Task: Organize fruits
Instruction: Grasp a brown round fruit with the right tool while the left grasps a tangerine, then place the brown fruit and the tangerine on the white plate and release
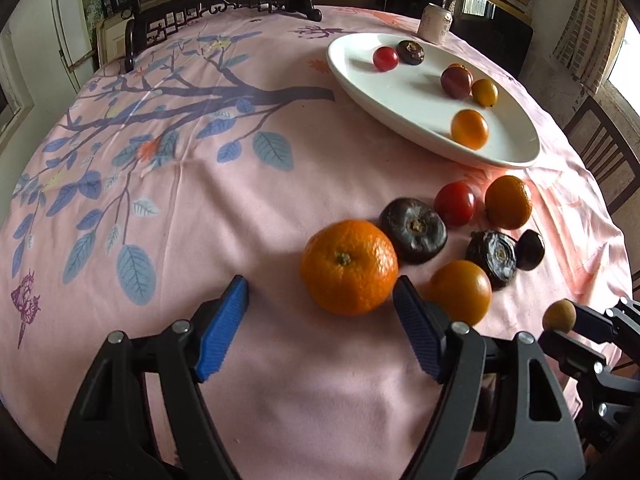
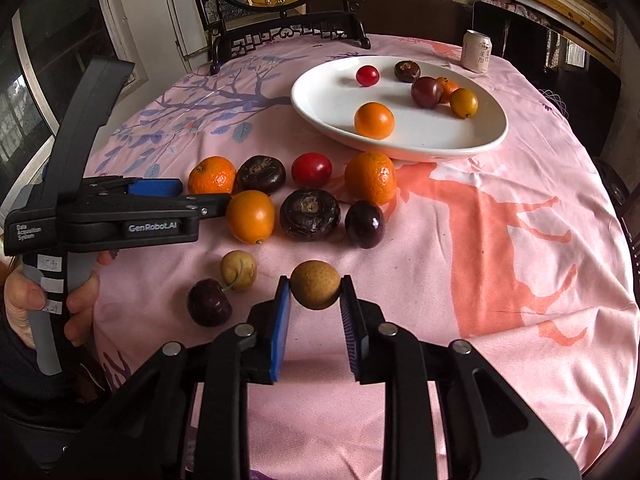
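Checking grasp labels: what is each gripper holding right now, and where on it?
Right gripper pinches the small tan round fruit across its sides, between the pads. Left gripper is open and holds nothing; the mandarin sits just ahead of it.

Black plastic left gripper (image 1: 320, 312), blue ribbed jaws, silver rivets, "GenRobot.AI" lettering.

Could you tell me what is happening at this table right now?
A person is sorting fruit with a handheld gripper in each hand. The right gripper is shut on a small brown longan, just above the pink tablecloth. The left gripper is open, with its fingers on either side of a mandarin. Six fruits already lie on the white plate; about ten more wait on the cloth.
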`<state>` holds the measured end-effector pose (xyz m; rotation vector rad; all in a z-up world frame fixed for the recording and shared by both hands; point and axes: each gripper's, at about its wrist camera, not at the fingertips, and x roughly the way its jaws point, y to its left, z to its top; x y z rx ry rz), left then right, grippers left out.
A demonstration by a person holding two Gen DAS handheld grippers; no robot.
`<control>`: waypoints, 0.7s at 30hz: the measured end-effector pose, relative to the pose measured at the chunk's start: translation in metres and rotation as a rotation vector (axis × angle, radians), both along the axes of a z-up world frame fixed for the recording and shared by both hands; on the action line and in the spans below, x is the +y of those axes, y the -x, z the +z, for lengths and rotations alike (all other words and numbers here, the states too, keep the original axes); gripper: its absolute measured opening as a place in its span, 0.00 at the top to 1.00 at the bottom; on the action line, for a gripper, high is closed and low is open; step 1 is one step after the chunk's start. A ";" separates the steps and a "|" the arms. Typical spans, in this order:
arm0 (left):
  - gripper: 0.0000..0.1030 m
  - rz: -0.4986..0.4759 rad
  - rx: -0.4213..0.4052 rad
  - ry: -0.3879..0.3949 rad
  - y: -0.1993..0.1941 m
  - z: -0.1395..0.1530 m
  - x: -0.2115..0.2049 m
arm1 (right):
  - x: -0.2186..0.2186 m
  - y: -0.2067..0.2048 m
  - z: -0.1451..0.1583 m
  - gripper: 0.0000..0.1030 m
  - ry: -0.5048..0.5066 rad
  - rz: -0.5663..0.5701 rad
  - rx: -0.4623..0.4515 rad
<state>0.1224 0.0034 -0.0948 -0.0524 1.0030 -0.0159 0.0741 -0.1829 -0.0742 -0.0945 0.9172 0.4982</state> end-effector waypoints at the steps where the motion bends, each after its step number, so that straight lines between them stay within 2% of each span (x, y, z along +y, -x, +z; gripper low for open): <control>1: 0.38 -0.006 -0.005 0.000 -0.003 0.001 -0.002 | -0.002 0.000 0.000 0.75 -0.004 -0.003 0.000; 2: 0.57 -0.013 -0.012 0.013 -0.005 0.002 -0.004 | -0.003 0.000 0.001 0.75 -0.008 -0.006 0.000; 9: 0.56 -0.013 -0.035 0.058 0.008 0.011 -0.004 | -0.012 0.004 0.006 0.75 -0.029 -0.022 -0.014; 21: 0.56 -0.061 -0.125 0.109 0.047 0.052 -0.013 | -0.018 0.008 0.013 0.75 -0.045 -0.032 -0.039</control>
